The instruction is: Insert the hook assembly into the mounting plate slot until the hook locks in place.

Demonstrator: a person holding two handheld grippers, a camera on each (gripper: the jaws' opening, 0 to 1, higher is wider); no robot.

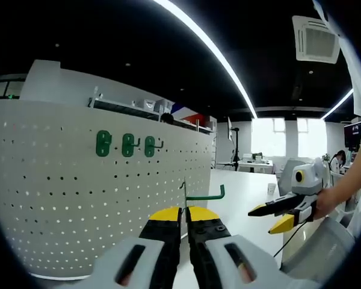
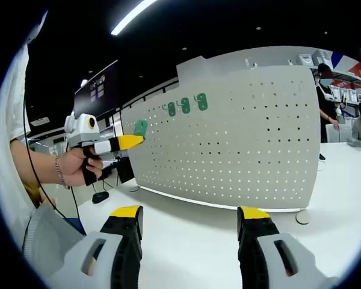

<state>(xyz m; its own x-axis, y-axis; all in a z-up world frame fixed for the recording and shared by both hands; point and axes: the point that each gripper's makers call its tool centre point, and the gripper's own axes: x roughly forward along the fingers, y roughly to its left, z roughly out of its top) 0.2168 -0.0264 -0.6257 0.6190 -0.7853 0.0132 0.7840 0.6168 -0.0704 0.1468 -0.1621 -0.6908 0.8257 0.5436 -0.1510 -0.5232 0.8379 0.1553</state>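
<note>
My left tongs (image 1: 184, 218) pinch the green hook (image 1: 204, 195) just ahead of their tips, short of the pegboard (image 1: 78, 180) to their left. Right tongs (image 2: 189, 218) spread, idle over the counter (image 2: 192, 247). I should square the hook's backplate to a free hole row below the three hung hooks (image 1: 127, 144), then press straight.

Pegboard (image 1: 96, 192) upright on table (image 1: 240, 192); three hooks (image 1: 127, 145) in row high on it.

Bright ceiling light strips (image 1: 204, 42) above me, window glare (image 1: 286, 137) beyond, sharp focus, fisheye-bent edges.
</note>
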